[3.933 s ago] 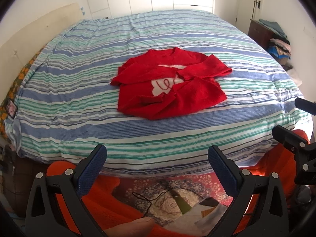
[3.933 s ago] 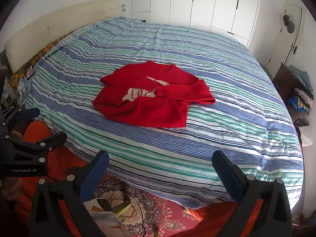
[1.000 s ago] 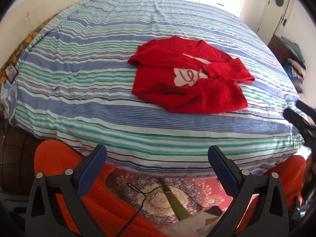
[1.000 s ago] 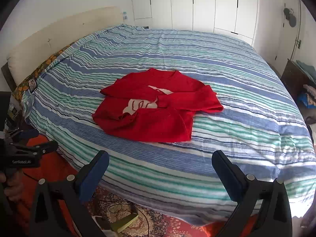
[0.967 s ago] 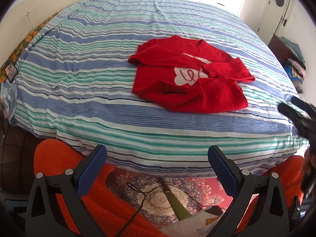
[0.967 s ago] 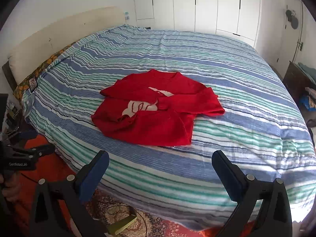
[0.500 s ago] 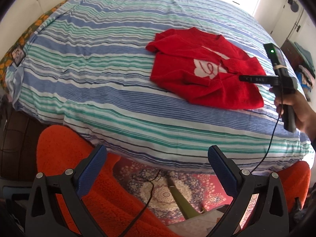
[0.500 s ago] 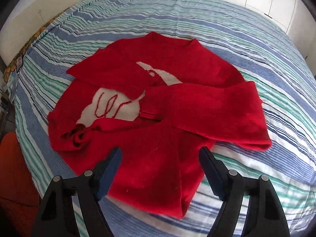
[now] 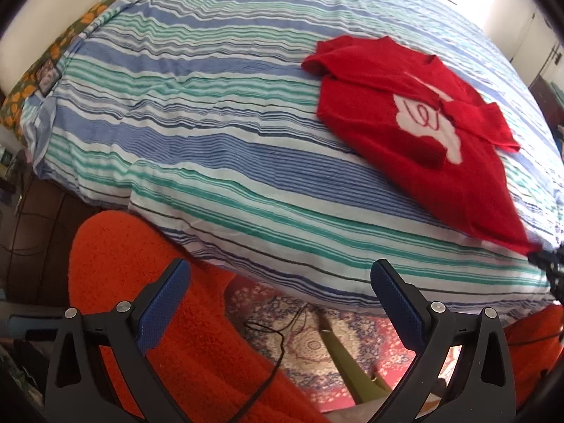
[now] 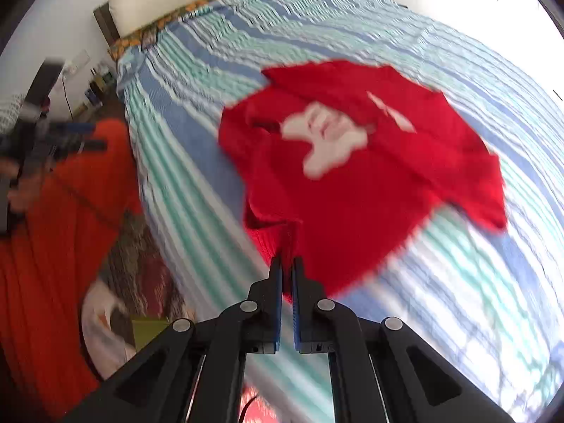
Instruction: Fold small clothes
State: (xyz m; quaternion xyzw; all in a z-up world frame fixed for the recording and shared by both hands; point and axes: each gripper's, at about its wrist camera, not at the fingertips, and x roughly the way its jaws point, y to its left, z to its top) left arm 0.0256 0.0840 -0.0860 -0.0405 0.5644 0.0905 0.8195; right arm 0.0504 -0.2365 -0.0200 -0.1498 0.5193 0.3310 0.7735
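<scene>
A small red sweater [image 9: 416,130] with a white patch on its chest lies crumpled on the striped bedcover [image 9: 211,112]. In the right wrist view the sweater [image 10: 352,183] fills the middle, blurred by motion. My right gripper [image 10: 287,261] is shut on the sweater's near hem, which is drawn out toward the bed's edge. My right gripper also shows in the left wrist view [image 9: 550,264] at the sweater's stretched corner. My left gripper [image 9: 278,299] is open and empty, held off the bed's near edge, above the floor.
The person's orange fleece [image 9: 148,299] is under the left gripper. A patterned rug [image 9: 317,345] with a black cable lies on the floor. A headboard and orange-patterned pillow [image 10: 169,14] are at the bed's far end. The left gripper [image 10: 53,137] shows at the left.
My right gripper has closed on the sweater's hem and pulled it toward the bed's edge. My left gripper has swung left, so the sweater now sits at the right of its view.
</scene>
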